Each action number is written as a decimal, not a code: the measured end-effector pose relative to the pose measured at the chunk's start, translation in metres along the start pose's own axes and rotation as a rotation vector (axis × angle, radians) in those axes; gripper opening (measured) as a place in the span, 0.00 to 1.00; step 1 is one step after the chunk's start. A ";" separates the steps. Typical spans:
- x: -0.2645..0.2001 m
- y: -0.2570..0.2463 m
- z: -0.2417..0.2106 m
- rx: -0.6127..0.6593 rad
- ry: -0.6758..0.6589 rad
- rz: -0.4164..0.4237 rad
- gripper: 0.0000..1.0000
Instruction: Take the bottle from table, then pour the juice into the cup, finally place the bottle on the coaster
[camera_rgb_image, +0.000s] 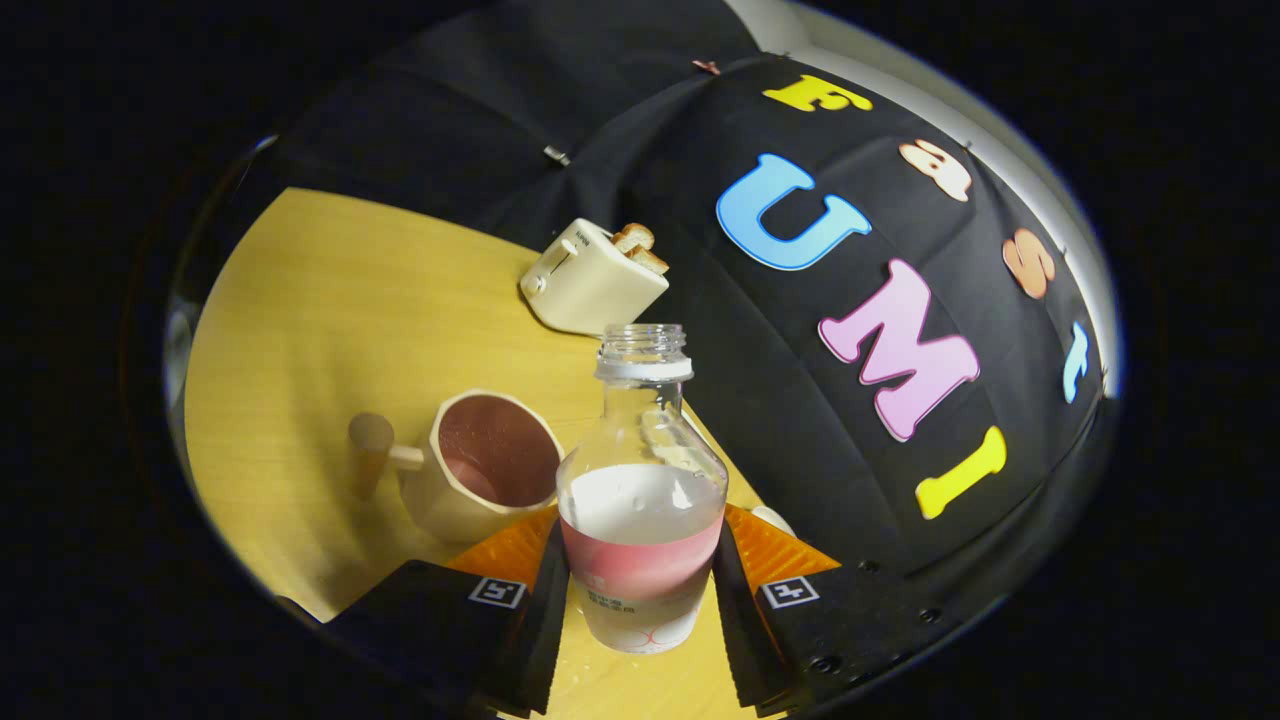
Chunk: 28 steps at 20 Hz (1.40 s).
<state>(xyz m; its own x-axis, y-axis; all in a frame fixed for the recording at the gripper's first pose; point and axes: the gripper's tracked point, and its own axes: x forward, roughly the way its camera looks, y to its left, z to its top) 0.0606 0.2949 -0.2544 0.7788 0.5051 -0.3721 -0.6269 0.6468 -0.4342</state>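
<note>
A clear uncapped bottle (641, 500) with whitish juice and a pink label stands between my fingers. My gripper (640, 548) is shut on it, one finger pressing each side at label height. Juice fills the bottle to about halfway. A cream cup (480, 470) with a pinkish inside and a handle pointing away from the bottle sits on the wooden table (330, 310), just ahead of the left finger and close beside the bottle. Nothing fills the cup that I can make out. A small pale object (773, 517) peeks out beyond the right finger; what it is I cannot tell.
A cream toaster (590, 280) with toast sticking out stands beyond the bottle, against the black cloth wall (800, 400). The wall runs close along the bottle's right side. Open tabletop stretches past the cup on the left.
</note>
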 end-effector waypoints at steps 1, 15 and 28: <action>-0.001 -0.001 0.003 0.057 -0.025 0.006 0.70; 0.031 -0.092 0.032 0.610 -0.273 -0.009 0.72; 0.119 -0.116 -0.031 0.746 -0.216 -0.074 0.72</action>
<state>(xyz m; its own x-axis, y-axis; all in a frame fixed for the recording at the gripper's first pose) 0.2251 0.2625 -0.2736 0.8530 0.4962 -0.1619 -0.4529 0.8578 0.2430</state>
